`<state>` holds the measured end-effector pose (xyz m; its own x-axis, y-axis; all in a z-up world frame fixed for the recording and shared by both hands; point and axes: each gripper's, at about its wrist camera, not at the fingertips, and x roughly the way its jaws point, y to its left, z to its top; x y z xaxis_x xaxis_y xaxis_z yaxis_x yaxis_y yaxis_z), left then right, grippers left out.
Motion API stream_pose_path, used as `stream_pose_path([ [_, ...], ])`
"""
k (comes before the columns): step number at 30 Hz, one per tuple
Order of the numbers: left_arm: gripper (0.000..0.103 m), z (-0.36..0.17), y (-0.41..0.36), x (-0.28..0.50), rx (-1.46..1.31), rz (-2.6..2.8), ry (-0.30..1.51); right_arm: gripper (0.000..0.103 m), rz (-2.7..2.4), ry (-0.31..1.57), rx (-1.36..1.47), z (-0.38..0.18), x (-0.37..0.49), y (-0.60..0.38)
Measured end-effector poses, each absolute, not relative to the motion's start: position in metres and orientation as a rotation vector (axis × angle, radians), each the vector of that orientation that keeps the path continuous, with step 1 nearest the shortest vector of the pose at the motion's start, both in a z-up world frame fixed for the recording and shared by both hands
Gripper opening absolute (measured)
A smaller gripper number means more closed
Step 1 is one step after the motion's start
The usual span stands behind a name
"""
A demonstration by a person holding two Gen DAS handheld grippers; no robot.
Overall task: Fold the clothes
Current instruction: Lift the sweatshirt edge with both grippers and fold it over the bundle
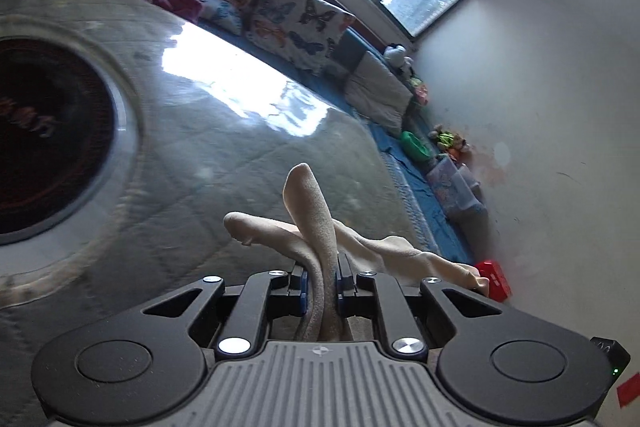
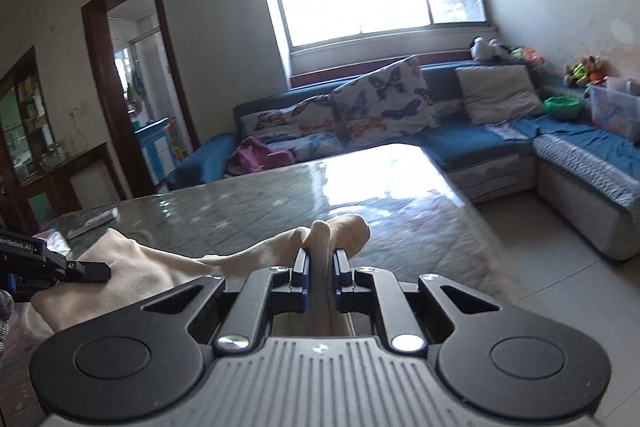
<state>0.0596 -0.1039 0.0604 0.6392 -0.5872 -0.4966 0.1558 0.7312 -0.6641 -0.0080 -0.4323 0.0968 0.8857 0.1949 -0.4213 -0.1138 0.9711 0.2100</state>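
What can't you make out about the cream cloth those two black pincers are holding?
- Cream cloth: its kind and full shape; the left gripper body hides its lower part, left wrist view.
- Same cloth, right wrist view: the right gripper covers its lower hang; the left gripper's arm crosses its left end.

Ahead of my tongs the glass-topped table (image 2: 280,195) lies bare across the middle of the frame, open for a pass. At its far left edge sits a flat grey box (image 2: 94,221). My left gripper (image 2: 86,271) crowds the lower left. Beyond the table, the blue sofa (image 2: 480,143) blocks the way.
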Motion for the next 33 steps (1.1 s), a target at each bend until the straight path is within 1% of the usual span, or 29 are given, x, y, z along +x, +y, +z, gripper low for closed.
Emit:
stream_pose_path([
  [7, 0.013, 0.068, -0.156, 0.078, -0.614, -0.556, 0.778, 0.010, 0.047, 0.429, 0.150, 0.115, -0.010, -0.479],
  [11, 0.013, 0.068, -0.182, 0.085, -0.597, -0.594, 0.788, 0.010, -0.008, 0.432, 0.154, 0.114, -0.004, -0.501],
  [16, 0.014, 0.049, -0.201, 0.094, -0.572, -0.598, 0.864, 0.010, -0.051, 0.475, 0.156, 0.098, 0.007, -0.516],
  [23, 0.014, 0.010, -0.210, 0.097, -0.493, -0.538, 0.988, 0.011, -0.083, 0.621, 0.143, 0.047, 0.024, -0.512],
  [25, 0.014, 0.007, -0.208, 0.096, -0.481, -0.536, 0.993, 0.011, -0.095, 0.642, 0.142, 0.039, 0.027, -0.512],
  [27, 0.014, 0.006, -0.207, 0.094, -0.472, -0.544, 0.994, 0.015, -0.101, 0.654, 0.147, 0.033, 0.029, -0.513],
  [31, 0.014, 0.004, -0.209, 0.089, -0.430, -0.549, 1.002, 0.017, -0.103, 0.665, 0.144, 0.030, 0.026, -0.512],
  [32, 0.015, 0.004, -0.210, 0.087, -0.422, -0.550, 1.004, 0.018, -0.103, 0.668, 0.141, 0.030, 0.025, -0.511],
  [33, 0.016, 0.004, -0.211, 0.086, -0.414, -0.549, 1.003, 0.022, -0.107, 0.669, 0.134, 0.032, 0.023, -0.510],
])
